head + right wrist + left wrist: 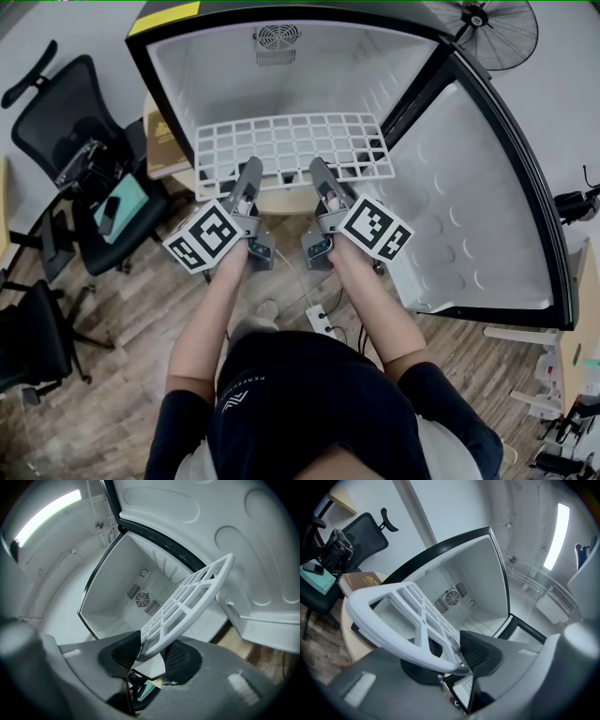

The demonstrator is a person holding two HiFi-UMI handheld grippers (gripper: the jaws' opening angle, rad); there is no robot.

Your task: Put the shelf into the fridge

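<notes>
Head view: the white grid shelf [291, 148] is held roughly level at the mouth of the open fridge [178, 75]. How far its far edge reaches inside cannot be told. Step in hand: insertion. The left hand-held gripper [251, 172] and the right hand-held gripper [320, 172] are each clamped on the shelf's near edge, side by side near its middle. The next move probably calls for a straight push inward, shelf level and square to the opening, clear of the door [469, 216].

shelf [291, 147] at fridge [361, 67] mouth, door [473, 192] open right, office chair [58, 124] left, fan [493, 28] behind
</notes>
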